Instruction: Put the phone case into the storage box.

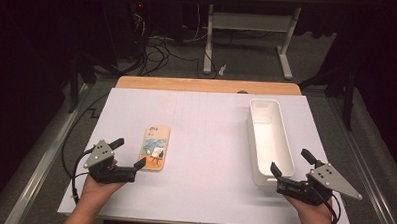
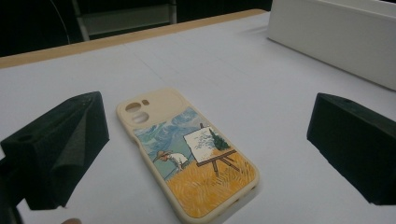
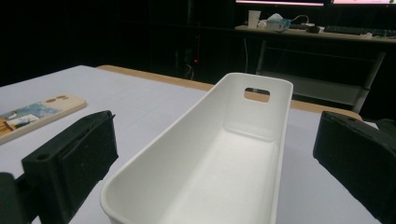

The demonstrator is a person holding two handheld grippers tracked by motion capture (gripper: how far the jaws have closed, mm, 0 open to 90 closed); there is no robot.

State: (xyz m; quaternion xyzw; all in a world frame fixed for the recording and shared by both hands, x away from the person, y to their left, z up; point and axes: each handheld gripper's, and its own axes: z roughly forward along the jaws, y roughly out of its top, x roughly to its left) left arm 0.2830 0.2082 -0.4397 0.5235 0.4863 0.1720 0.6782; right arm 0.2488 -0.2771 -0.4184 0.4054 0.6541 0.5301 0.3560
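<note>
One phone case (image 2: 187, 151), painted-scene back, lying flat on white table (image 1: 205, 142), left of centre. Prob. light, thin, flexible, a bit slick; take by long edges. Left gripper (image 1: 127, 153): jaws wide open, astride near end of case, holding nothing. Right gripper (image 1: 292, 168): open, empty, at near end of white bin (image 1: 270, 139).

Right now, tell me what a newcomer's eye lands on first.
The phone case with its bright painted field scene lies flat on the white table, left of centre, before the open left hand-held gripper. On the right stands a long white bin, empty, before the open right hand-held gripper.
</note>
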